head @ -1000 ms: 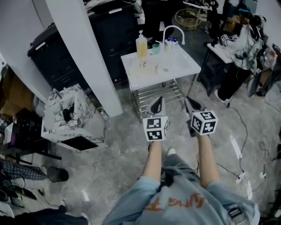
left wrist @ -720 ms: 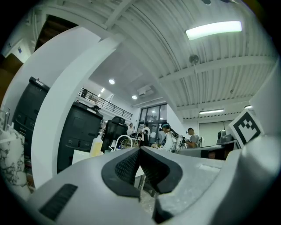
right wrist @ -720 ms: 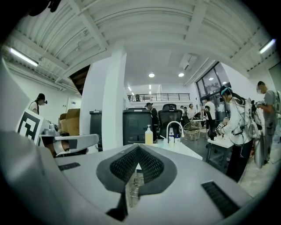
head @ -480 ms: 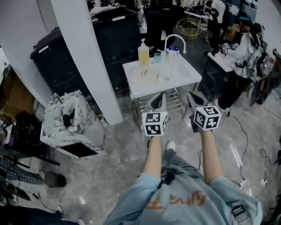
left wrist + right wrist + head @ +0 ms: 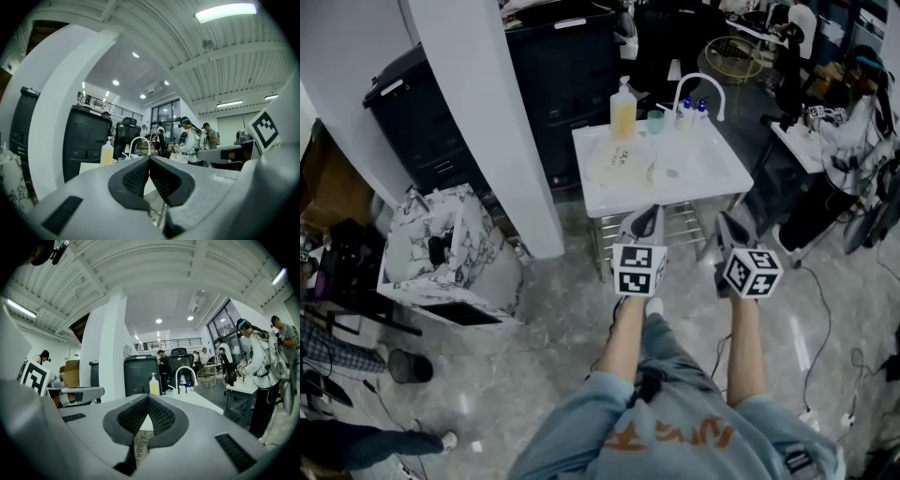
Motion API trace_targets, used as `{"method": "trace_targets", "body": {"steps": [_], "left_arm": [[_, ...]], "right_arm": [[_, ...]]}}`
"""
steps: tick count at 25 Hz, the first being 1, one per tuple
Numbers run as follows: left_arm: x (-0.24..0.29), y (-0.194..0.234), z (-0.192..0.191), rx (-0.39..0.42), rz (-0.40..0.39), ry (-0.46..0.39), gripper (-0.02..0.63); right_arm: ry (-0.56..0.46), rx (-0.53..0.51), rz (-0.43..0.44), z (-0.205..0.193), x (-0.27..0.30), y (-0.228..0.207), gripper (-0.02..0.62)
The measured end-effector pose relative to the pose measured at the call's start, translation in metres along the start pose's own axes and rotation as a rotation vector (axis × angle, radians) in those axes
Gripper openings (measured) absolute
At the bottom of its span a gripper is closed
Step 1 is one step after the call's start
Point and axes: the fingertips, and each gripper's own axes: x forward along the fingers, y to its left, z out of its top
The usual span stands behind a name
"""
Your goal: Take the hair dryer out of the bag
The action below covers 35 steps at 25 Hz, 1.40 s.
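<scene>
**Head view.** The bag (image 5: 483,246), white with dark marbling, stands open-topped at the picture's left. A dark object (image 5: 439,249) in its mouth is probably the hair dryer (its shape and long axis cannot be made out). A white pillar (image 5: 487,131) rises just beside the bag, between it and the sink table (image 5: 717,176). Both tools aim at that table, not at the bag. The left gripper (image 5: 648,218) and the right gripper (image 5: 734,225) each have their jaws pressed together on nothing. The bag lies well apart to their left, so the left gripper is the nearer. The approach likely calls for a leftward turn and an entry from above.
</scene>
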Motion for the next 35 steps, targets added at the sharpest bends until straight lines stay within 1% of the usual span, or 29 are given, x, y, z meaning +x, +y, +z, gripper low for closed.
{"method": "trace_targets", "body": {"steps": [4, 7, 11, 14, 17, 19, 21, 24, 27, 31, 33, 35], "left_arm": [[0.055, 0.034, -0.021, -0.038, 0.030, 0.023, 0.003], [0.097, 0.062, -0.043, -0.091, 0.065, 0.049, 0.003], [0.141, 0.091, -0.095, -0.156, 0.118, 0.137, 0.003], [0.190, 0.122, -0.113, -0.181, 0.155, 0.184, 0.003], [0.224, 0.133, -0.126, -0.165, 0.134, 0.247, 0.003], [0.239, 0.141, -0.129, -0.130, 0.123, 0.292, 0.003], [0.244, 0.152, -0.128, -0.097, 0.131, 0.343, 0.003], [0.265, 0.163, -0.118, -0.064, 0.137, 0.372, 0.005], [0.272, 0.166, -0.118, -0.040, 0.136, 0.402, 0.005], [0.274, 0.171, -0.130, -0.010, 0.119, 0.453, 0.006], [0.274, 0.180, -0.141, -0.011, 0.120, 0.482, 0.008], [0.281, 0.188, -0.145, -0.006, 0.125, 0.494, 0.011]], "right_arm": [[0.038, -0.008, 0.015, -0.014, 0.064, -0.025, 0.000], [0.096, -0.047, 0.040, -0.032, 0.116, -0.043, 0.000], [0.202, -0.062, 0.074, -0.077, 0.177, -0.066, 0.000], [0.247, -0.056, 0.126, -0.088, 0.239, -0.082, 0.000], [0.253, -0.030, 0.154, -0.093, 0.284, -0.097, 0.000], [0.244, 0.015, 0.175, -0.093, 0.313, -0.099, 0.000], [0.247, 0.055, 0.213, -0.091, 0.336, -0.089, 0.000], [0.248, 0.063, 0.250, -0.077, 0.365, -0.090, 0.000], [0.274, 0.091, 0.258, -0.082, 0.378, -0.093, 0.000], [0.296, 0.139, 0.237, -0.096, 0.397, -0.099, 0.000], [0.309, 0.142, 0.241, -0.105, 0.405, -0.093, 0.000], [0.313, 0.129, 0.256, -0.107, 0.414, -0.087, 0.000]]}}
